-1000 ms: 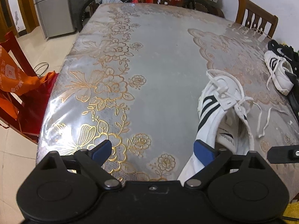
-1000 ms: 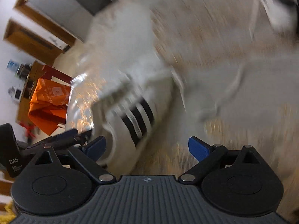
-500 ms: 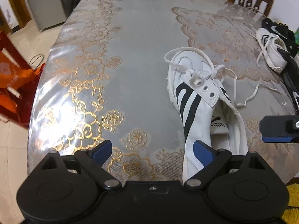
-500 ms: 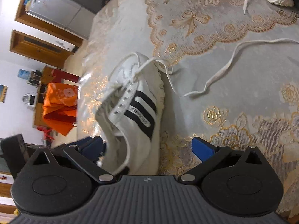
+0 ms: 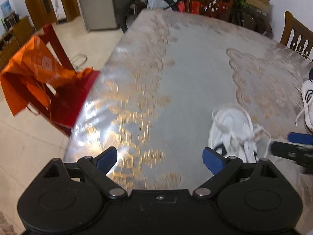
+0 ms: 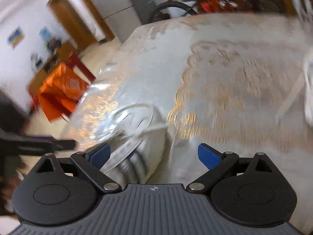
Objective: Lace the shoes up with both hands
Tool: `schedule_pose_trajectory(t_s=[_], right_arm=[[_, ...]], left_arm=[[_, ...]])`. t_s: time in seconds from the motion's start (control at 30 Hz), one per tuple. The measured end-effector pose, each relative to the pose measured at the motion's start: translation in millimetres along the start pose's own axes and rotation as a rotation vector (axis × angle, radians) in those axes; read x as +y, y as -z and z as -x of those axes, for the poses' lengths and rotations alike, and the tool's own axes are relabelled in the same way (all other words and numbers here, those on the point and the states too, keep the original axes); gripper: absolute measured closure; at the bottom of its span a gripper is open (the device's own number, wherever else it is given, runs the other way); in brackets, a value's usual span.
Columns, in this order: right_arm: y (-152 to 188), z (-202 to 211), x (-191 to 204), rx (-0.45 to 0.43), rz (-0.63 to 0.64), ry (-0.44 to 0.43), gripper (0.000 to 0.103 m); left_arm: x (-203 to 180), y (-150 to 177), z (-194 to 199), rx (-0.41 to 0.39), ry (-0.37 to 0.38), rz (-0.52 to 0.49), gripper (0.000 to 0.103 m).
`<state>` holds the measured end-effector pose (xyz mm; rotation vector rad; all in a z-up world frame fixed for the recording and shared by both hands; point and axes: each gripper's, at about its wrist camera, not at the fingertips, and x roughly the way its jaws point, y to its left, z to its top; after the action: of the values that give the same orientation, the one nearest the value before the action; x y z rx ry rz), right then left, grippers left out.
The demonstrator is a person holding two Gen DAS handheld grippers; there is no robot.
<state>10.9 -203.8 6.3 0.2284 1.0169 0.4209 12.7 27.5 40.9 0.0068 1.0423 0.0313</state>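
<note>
Orange bag (image 5: 37,72) hangs beside table (image 5: 187,62); second shoe (image 5: 308,101) at right.

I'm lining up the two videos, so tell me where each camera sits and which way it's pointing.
Left wrist: sits on the left gripper, looking along its open fingers over the table; the shoe lies ahead on the right.
Right wrist: sits on the right gripper, looking across the table; the shoe lies blurred between its open fingers.
Shared: shoe, table, orange bag.
</note>
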Motion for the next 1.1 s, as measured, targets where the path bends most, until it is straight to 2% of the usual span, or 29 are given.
schedule_pose_trajectory(t_s=[0.1,0.17,0.23,0.27,0.33,0.43,0.57,0.6,0.67,0.73,0.77,0.87,0.93,1.1], right_arm=[[-18,-15,2,-0.015,0.095,0.053,0.037],[-25,-28,3,-0.004,0.106,0.044,0.041],[-30,-36,3,0.017,0.118,0.028,0.067],[-33,-37,4,0.026,0.118,0.011,0.072],[-40,-37,8,0.037,0.121,-0.021,0.103],[-64,-31,16,-0.026,0.135,0.012,0.102],[-121,-35,29,-0.146,0.168,0.061,0.102],[-136,-39,33,-0.171,0.18,0.061,0.098],[-163,-52,42,-0.196,0.205,0.06,0.086],[-181,-70,48,-0.185,0.224,0.098,0.042],[-189,-79,51,-0.177,0.232,0.118,0.04],[-185,-82,53,-0.172,0.257,0.176,0.041],[-167,-69,44,-0.173,0.257,0.18,0.037],[-87,-23,-3,-0.114,0.061,0.21,0.036]], left_arm=[[-7,-6,0,-0.035,-0.013,-0.053,0.009],[-10,-7,-1,-0.05,-0.006,-0.089,0.009],[-10,-7,-5,-0.049,0.018,-0.117,0.009],[-9,-8,-9,-0.043,0.026,-0.123,0.009],[-3,-11,-17,-0.036,0.045,-0.116,0.009],[5,-17,-31,-0.015,0.094,-0.089,0.009],[14,-28,-56,0.019,0.15,-0.066,0.009],[15,-31,-62,0.027,0.162,-0.063,0.009],[17,-36,-74,0.042,0.182,-0.06,0.009],[19,-39,-84,0.055,0.194,-0.065,0.009],[19,-41,-88,0.06,0.199,-0.068,0.009],[21,-43,-98,0.072,0.22,-0.074,0.009],[24,-44,-102,0.08,0.251,-0.066,0.009],[33,-41,-105,0.097,0.337,-0.033,0.009]])
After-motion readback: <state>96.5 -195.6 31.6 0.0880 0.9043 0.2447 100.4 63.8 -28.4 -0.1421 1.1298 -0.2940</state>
